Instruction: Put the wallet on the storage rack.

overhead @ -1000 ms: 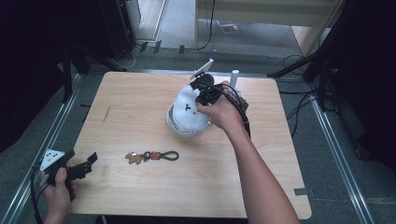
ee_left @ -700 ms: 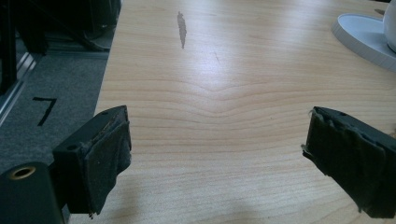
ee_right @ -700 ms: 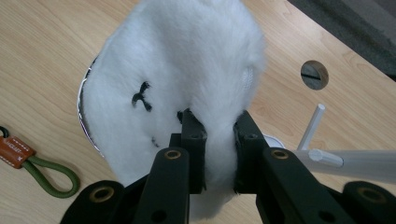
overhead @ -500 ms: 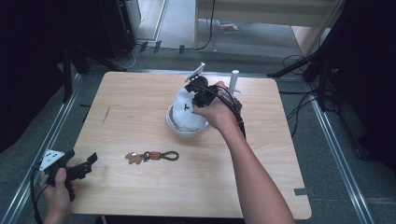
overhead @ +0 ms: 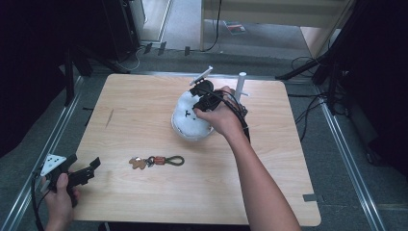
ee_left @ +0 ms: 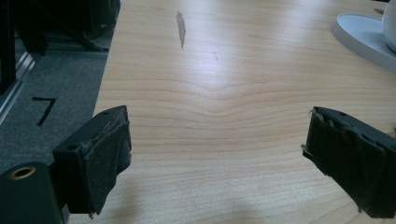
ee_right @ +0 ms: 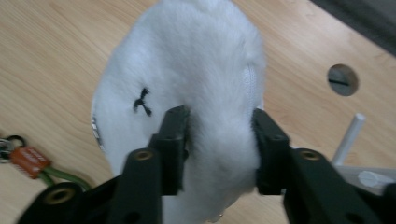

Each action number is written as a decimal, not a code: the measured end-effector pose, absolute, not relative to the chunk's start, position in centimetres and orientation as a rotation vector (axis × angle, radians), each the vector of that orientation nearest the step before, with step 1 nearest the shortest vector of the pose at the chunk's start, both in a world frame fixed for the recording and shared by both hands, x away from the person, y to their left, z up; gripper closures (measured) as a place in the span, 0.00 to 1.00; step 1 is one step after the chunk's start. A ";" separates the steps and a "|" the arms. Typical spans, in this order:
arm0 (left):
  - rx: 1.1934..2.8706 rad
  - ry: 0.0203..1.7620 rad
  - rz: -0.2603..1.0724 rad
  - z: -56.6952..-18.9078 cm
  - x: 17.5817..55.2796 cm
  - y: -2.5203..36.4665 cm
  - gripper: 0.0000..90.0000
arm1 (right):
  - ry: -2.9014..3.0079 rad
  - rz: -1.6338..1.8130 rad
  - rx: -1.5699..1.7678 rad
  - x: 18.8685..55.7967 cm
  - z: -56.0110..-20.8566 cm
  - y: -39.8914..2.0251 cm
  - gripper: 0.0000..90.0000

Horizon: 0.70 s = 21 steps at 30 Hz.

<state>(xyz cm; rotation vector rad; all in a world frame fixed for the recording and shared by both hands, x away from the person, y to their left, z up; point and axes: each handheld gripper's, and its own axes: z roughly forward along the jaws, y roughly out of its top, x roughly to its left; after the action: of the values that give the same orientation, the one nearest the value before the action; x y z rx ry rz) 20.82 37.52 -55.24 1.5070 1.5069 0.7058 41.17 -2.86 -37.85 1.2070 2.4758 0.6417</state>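
High view first: the white fluffy pouch (overhead: 188, 114) is sat a bit past the middle of the wooden table (overhead: 144, 202), on or just over a white round dish (overhead: 179, 130), which one can't be told. The right gripper (overhead: 201, 97) is parked right on top of it, coming in from roughly 4 o'clock. Its jaws have just been opening, with the pouch between them. A white peg stand (overhead: 240, 85) is seen just beside, at 2 o'clock of the pouch. The keychain (overhead: 156, 160) is lying at 7 o'clock of it, long axis running 3 to 9. The left gripper (overhead: 94, 166) is held well apart at the near-left table edge.

Left gripper view: jaws are spread wide, nothing but bare table between them, dish rim at 2 o'clock.

Right gripper view: the pouch is flanked by both jaws, fur bulging out above them; whether the pads are pressing or already let go can't be told. Long axis runs 12 to 6, so the right hand is clearly the nearer one.
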 end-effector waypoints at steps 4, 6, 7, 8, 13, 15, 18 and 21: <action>1.511 1.507 0.708 -55.2 20.8 37.5 0.08 | 2.486 0.682 1.263 41.2 -37.4 -3.5 0.49; 1.512 1.507 0.708 -55.2 20.8 37.5 0.08 | 2.474 0.692 1.275 41.3 -37.2 -3.8 0.44; 1.512 1.507 0.708 -55.2 20.8 37.5 0.08 | 2.473 0.715 1.281 41.2 -37.1 -4.0 0.40; 1.511 1.507 0.709 -55.2 20.9 37.5 0.08 | 2.473 0.715 1.281 41.2 -37.1 -4.0 0.40; 1.520 1.507 0.708 -55.2 20.9 37.4 0.08 | 2.474 0.727 1.272 40.7 -36.5 -4.2 0.35; 1.519 1.506 0.710 -55.2 20.9 37.4 0.08 | 2.460 0.733 1.272 40.6 -36.2 -4.4 0.33; 1.522 1.504 0.707 -55.2 20.9 37.4 0.08 | 2.449 0.746 1.307 40.5 -35.8 -4.8 0.29; 1.519 1.502 0.705 -55.2 20.9 37.4 0.09 | 2.450 0.752 1.317 40.5 -35.6 -5.1 0.29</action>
<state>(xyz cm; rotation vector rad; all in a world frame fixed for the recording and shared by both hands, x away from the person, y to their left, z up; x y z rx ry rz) 20.89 37.45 -55.24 1.5193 1.5015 0.7055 40.51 -5.10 -35.60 1.3171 2.4502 0.7522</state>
